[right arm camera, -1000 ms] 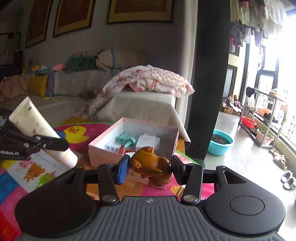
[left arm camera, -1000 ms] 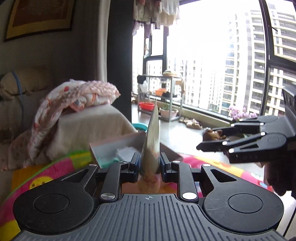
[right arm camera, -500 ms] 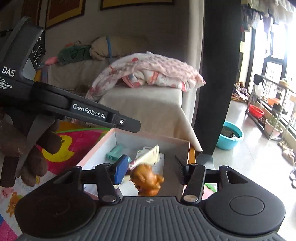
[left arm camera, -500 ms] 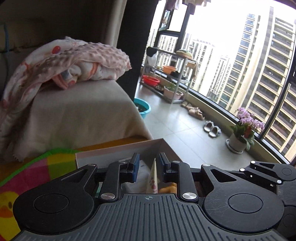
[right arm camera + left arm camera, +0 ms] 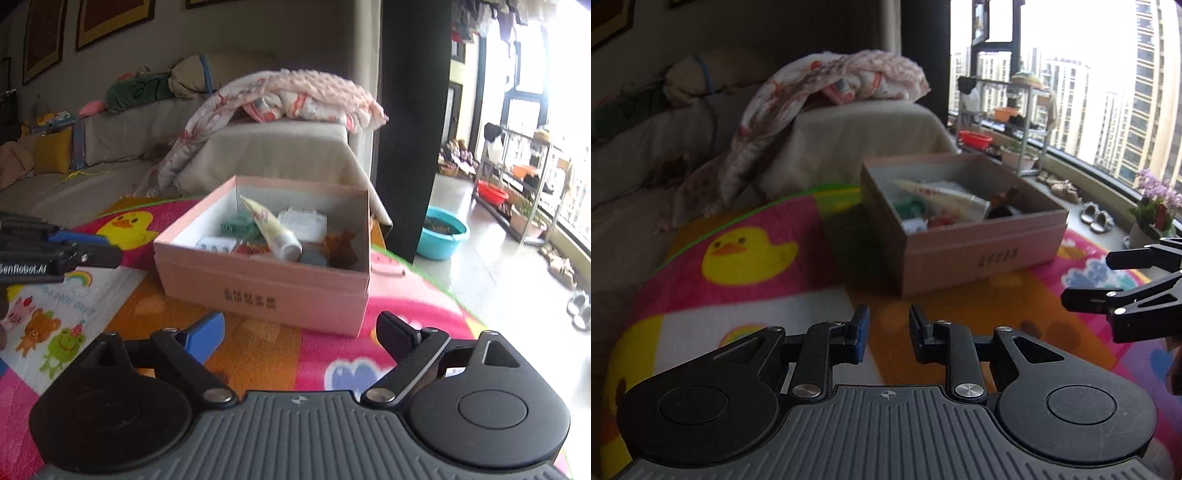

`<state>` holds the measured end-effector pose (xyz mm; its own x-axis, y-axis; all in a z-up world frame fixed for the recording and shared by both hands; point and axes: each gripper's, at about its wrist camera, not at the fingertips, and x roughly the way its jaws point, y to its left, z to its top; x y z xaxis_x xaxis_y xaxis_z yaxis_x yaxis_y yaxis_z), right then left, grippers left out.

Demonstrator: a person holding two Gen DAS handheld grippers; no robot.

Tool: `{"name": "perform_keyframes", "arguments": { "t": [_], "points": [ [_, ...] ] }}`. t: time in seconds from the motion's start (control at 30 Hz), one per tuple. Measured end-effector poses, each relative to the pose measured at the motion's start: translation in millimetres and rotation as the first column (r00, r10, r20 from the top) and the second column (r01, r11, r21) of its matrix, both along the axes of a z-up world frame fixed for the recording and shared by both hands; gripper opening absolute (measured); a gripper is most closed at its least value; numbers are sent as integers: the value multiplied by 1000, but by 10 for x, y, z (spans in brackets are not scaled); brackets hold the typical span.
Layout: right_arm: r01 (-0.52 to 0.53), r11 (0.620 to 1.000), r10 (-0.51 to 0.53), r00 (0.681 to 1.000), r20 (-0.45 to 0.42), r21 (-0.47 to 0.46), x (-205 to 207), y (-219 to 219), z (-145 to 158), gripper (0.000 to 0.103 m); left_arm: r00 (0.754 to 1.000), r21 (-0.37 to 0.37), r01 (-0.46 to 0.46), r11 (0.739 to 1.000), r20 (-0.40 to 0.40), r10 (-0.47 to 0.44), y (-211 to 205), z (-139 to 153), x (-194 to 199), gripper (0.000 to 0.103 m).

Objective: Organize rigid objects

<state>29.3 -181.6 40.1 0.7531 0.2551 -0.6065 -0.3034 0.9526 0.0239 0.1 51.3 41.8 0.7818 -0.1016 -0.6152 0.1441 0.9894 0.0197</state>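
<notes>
Left gripper (image 5: 886, 334) – jaws near-together, empty | right gripper (image 5: 299, 328) – opening, empty | tube (image 5: 271, 230), brown figure (image 5: 341, 247) now inside pink box (image 5: 266, 291), mid-mat | both deposits done.

Draped sofa (image 5: 266, 147) (bright window (image 5: 1108, 74))

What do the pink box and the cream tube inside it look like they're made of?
Pink box: likely cardboard, matte; thin flat walls, crisp folded edges, printed characters on its side. Cream tube: probably soft plastic, slightly glossy; flattened crimped end tapering to a round white cap.
</notes>
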Motion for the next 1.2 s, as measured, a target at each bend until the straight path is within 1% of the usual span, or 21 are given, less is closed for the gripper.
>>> {"name": "perform_keyframes", "arguments": {
  "t": [0.07, 0.13, 0.17, 0.2, 0.23, 0.33, 0.37, 0.4, 0.47, 0.5, 0.53, 0.57, 0.67, 0.7, 0.73, 0.83, 1.07, 1.2],
  "points": [
    [4, 1000, -4, 998, -66, 3, -37, 47, -153, 90, 999, 25, -41, 999, -27, 41, -19, -182, -75, 27],
    [31, 999, -32, 993, -112, -18, -29, 99, -298, 90, 996, 14, -67, 998, -52, 67, -62, -317, -89, 26],
    [42, 999, -46, 990, -130, -29, -16, 115, -358, 90, 997, 7, -78, 997, -19, 78, -83, -339, -113, 26],
    [50, 998, -54, 992, -114, -35, -23, 126, -387, 95, 996, 5, -85, 996, -2, 85, -115, -360, -119, 26],
    [76, 996, -81, 991, -103, -57, -35, 139, -420, 103, 996, 6, -84, 996, 9, 84, -150, -369, -122, 26],
    [97, 995, -100, 988, -113, -36, 15, 103, -431, 103, 998, -16, -54, 998, 9, 54, -237, -360, -90, 26],
    [101, 994, -104, 988, -110, -34, 29, 101, -435, 103, 999, -38, -40, 998, 5, 40, -262, -363, -67, 28],
    [106, 994, -108, 988, -108, -31, 44, 102, -435, 103, 1000, -51, -29, 998, 5, 29, -291, -366, -72, 31],
    [102, 994, -105, 990, -96, -36, 44, 111, -439, 103, 1000, -60, -8, 998, 8, 9, -342, -385, -68, 49],
    [102, 994, -104, 990, -91, -32, 49, 106, -442, 103, 1000, -44, 2, 999, 12, -2, -383, -391, -76, 51],
    [105, 994, -107, 991, -83, -26, 61, 107, -447, 103, 1000, -28, 6, 1000, 15, -6, -419, -392, -87, 51],
    [112, 993, -113, 991, -76, -21, 62, 107, -454, 103, 1000, -30, 5, 1000, 14, -4, -427, -396, -81, 51],
    [125, 992, -126, 990, -64, -19, 60, 113, -457, 103, 999, -97, -40, 995, 12, 41, -375, -403, -71, 51],
    [125, 992, -126, 990, -63, -17, 58, 108, -458, 103, 998, -107, -55, 993, 12, 57, -375, -405, -72, 51],
    [125, 992, -126, 990, -61, -14, 55, 102, -460, 103, 998, -104, -67, 992, 13, 69, -392, -405, -69, 51],
    [133, 991, -133, 990, -45, -9, 30, 92, -476, 103, 997, -53, -81, 995, 16, 82, -474, -401, -55, 51],
    [148, 989, -148, 988, -41, -13, 55, 73, -478, 103, 996, -56, -88, 995, 16, 89, -465, -398, -52, 52],
    [147, 989, -148, 988, -41, -8, 57, 67, -479, 103, 996, -32, -86, 996, 18, 87, -488, -397, -54, 52]
  ]
}}
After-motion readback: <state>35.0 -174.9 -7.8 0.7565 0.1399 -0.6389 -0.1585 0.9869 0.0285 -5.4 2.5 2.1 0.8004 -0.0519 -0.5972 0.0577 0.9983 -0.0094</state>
